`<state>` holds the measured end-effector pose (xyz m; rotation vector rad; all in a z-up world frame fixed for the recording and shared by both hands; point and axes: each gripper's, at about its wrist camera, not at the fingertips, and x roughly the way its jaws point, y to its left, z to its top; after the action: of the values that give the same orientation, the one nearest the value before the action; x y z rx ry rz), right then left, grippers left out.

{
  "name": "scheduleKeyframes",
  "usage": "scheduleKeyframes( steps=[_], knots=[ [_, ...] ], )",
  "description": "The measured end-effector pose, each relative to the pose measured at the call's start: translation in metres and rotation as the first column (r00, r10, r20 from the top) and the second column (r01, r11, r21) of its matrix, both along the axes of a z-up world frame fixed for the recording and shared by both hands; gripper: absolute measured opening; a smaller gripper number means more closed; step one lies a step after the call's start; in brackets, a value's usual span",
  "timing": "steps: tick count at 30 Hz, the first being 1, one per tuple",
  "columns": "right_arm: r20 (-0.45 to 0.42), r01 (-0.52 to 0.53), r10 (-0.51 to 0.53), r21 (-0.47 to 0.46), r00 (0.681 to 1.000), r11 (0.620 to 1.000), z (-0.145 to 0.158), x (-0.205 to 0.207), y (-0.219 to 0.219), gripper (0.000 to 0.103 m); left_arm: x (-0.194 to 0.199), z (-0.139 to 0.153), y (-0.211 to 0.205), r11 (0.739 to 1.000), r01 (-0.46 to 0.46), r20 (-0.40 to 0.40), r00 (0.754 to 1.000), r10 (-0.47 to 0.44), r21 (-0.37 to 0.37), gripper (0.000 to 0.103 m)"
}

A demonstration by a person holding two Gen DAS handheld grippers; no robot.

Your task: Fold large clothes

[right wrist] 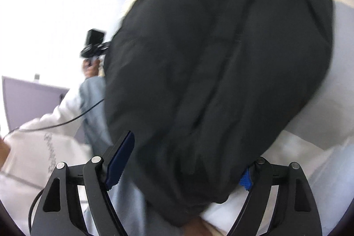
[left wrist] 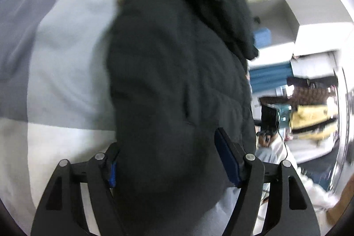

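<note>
Left wrist view only: colour-block bedcover [left wrist: 57, 72] in grey, pale blue, white and pink panels, left of the garment; cluttered room far right, with a white box [left wrist: 309, 21] and a yellow bag [left wrist: 309, 121]

Right wrist view only: purple panel [right wrist: 28, 98] far left, pale denim leg [right wrist: 93, 107]

Dark padded jacket [left wrist: 177, 81], matte, softly quilted and creased, lies bunched on the bedcover, filling both views

Left gripper [left wrist: 170, 160]: blue-padded fingers [left wrist: 227, 160] spread, jacket fabric bulging between them; grip cannot be told

Right gripper [right wrist: 183, 165]: fingers wide apart, jacket hem between, left pad clear of cloth

Each view shows the opposite hand [right wrist: 90, 69] raised beside the jacket, white sleeve [right wrist: 50, 125] behind
</note>
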<state>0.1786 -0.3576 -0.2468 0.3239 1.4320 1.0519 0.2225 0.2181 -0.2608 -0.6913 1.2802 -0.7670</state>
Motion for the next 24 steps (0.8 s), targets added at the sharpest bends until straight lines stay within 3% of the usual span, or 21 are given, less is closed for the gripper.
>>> scheduleKeyframes(
  steps=[2, 6, 8, 9, 11, 14, 16, 18, 19, 21, 23, 24],
  knots=[
    [-0.019, -0.011, 0.012, 0.018, 1.000, 1.000, -0.001, 0.002, 0.006, 0.082, -0.002, 0.006, -0.002, 0.999, 0.018, 0.030, 0.999, -0.017, -0.037, 0.072],
    [-0.102, -0.058, 0.045, -0.127, 0.994, 0.990, -0.036, 0.006, 0.018, 0.082, 0.001, -0.003, -0.006, 0.998, 0.013, 0.011, 1.000, -0.012, -0.061, 0.072],
    [-0.118, -0.060, 0.045, -0.128, 0.992, 0.990, -0.041, 0.008, 0.022, 0.082, 0.003, -0.013, -0.013, 1.000, 0.021, -0.025, 0.999, -0.021, -0.020, 0.072],
    [-0.122, -0.071, 0.056, -0.124, 0.991, 0.990, -0.039, 0.009, 0.028, 0.082, 0.003, -0.020, -0.022, 0.998, 0.038, -0.058, 0.998, -0.035, 0.043, 0.072],
    [-0.114, -0.118, 0.107, -0.098, 0.988, 0.988, -0.033, 0.005, 0.034, 0.082, 0.004, -0.018, -0.029, 0.995, 0.050, -0.051, 0.998, -0.046, 0.083, 0.072],
    [-0.079, -0.190, 0.189, -0.016, 0.979, 0.982, -0.015, -0.003, 0.047, 0.083, 0.005, -0.008, -0.037, 0.997, 0.070, -0.044, 0.997, -0.069, 0.041, 0.072],
    [-0.088, -0.196, 0.192, -0.036, 0.977, 0.980, -0.017, -0.003, 0.053, 0.083, 0.004, 0.000, -0.042, 0.996, 0.077, -0.030, 0.997, -0.076, 0.045, 0.070],
    [-0.109, -0.221, 0.207, -0.132, 0.972, 0.966, -0.028, -0.006, 0.063, 0.078, 0.004, 0.007, -0.051, 0.995, 0.078, -0.022, 0.997, -0.077, 0.069, 0.063],
    [-0.104, -0.231, 0.216, -0.164, 0.971, 0.959, -0.029, -0.008, 0.070, 0.074, 0.004, 0.010, -0.057, 0.994, 0.076, -0.021, 0.997, -0.074, 0.084, 0.055],
    [-0.059, -0.229, 0.221, -0.202, 0.973, 0.952, -0.019, -0.011, 0.080, 0.055, 0.005, 0.016, -0.065, 0.992, 0.067, -0.023, 0.998, -0.065, 0.107, 0.044],
    [0.014, -0.187, 0.194, -0.212, 0.981, 0.959, -0.002, -0.010, 0.080, 0.023, 0.008, 0.023, -0.069, 0.990, 0.059, -0.017, 0.998, -0.057, 0.132, 0.035],
    [0.055, -0.130, 0.143, -0.196, 0.988, 0.972, 0.011, -0.008, 0.076, 0.018, 0.008, 0.030, -0.070, 0.989, 0.041, -0.005, 0.999, -0.040, 0.144, 0.026]
  ],
)
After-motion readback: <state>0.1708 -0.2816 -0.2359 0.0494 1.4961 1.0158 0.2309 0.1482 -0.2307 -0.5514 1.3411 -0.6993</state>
